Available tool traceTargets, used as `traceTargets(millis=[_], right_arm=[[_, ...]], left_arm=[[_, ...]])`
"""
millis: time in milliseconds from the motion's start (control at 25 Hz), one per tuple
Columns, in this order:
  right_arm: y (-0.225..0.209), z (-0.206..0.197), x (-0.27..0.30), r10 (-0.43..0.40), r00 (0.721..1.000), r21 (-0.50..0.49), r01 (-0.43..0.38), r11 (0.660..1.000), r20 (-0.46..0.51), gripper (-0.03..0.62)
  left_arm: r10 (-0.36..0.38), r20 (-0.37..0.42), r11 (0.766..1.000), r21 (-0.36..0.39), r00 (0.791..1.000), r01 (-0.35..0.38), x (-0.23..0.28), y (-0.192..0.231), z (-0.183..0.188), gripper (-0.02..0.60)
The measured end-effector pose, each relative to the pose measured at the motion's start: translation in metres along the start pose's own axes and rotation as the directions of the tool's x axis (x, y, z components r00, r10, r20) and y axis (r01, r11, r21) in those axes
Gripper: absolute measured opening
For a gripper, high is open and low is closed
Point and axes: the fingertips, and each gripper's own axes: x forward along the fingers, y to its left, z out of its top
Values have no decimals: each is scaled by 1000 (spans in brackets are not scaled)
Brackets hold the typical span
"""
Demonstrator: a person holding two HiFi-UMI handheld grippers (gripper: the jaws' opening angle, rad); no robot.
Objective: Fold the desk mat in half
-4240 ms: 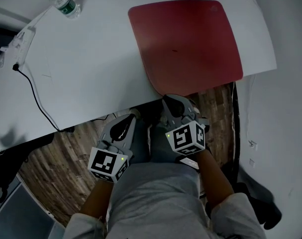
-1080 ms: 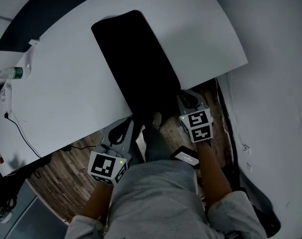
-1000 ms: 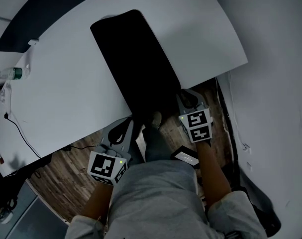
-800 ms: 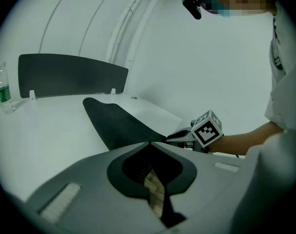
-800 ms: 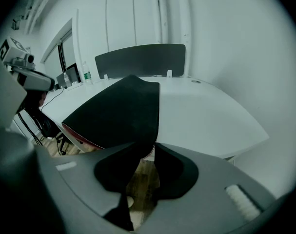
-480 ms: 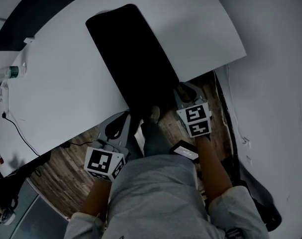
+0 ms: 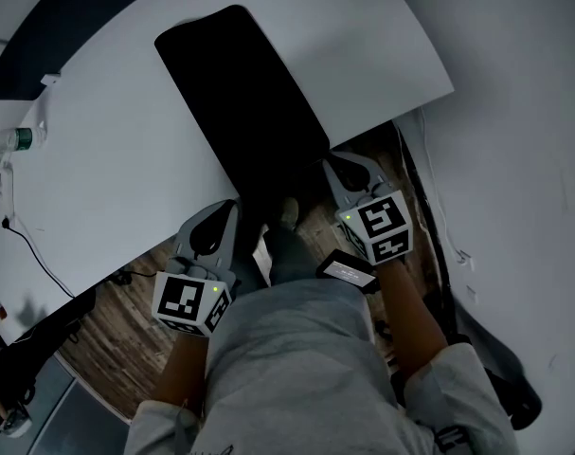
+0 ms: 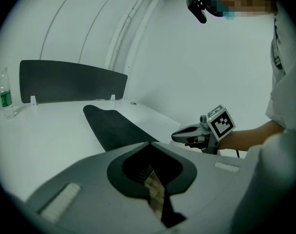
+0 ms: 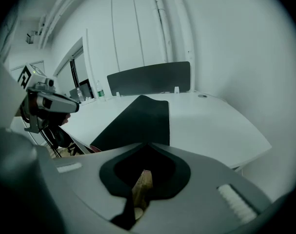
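The desk mat (image 7: 240,102) lies folded on the white desk (image 7: 107,159) as a long strip, black side up, its near end at the desk's front edge. The right gripper view shows the mat (image 9: 138,118) stretching away ahead. My right gripper (image 7: 336,164) hovers just off the mat's near right corner. Its jaws have just been closing and now meet, shut, with nothing between them (image 9: 148,145). My left gripper (image 7: 214,218) sits below the desk's front edge, left of the mat's near end, shut and empty (image 8: 150,144).
A water bottle (image 7: 8,140) stands at the desk's far left, near a cable (image 7: 31,245). A dark divider panel (image 8: 69,82) runs along the back edge. The person's legs and wooden floor (image 7: 126,301) are beneath the desk edge.
About four seconds ago the mat lay open, red side up; now it is a folded black strip. Over the last half second my right gripper lifted a little; the left stayed put.
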Motion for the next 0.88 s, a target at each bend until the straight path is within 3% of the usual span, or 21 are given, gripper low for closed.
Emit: traceTargets(millis=[480, 880], right_arm=[[38, 45, -45, 74, 993, -5, -73, 997, 94, 6], [47, 68, -81, 86, 985, -4, -86, 996, 152, 6]], left_arm=[[1, 35, 999, 48, 999, -2, -21, -7, 20, 18], [-22, 78, 996, 85, 997, 15, -34, -18, 48, 18]])
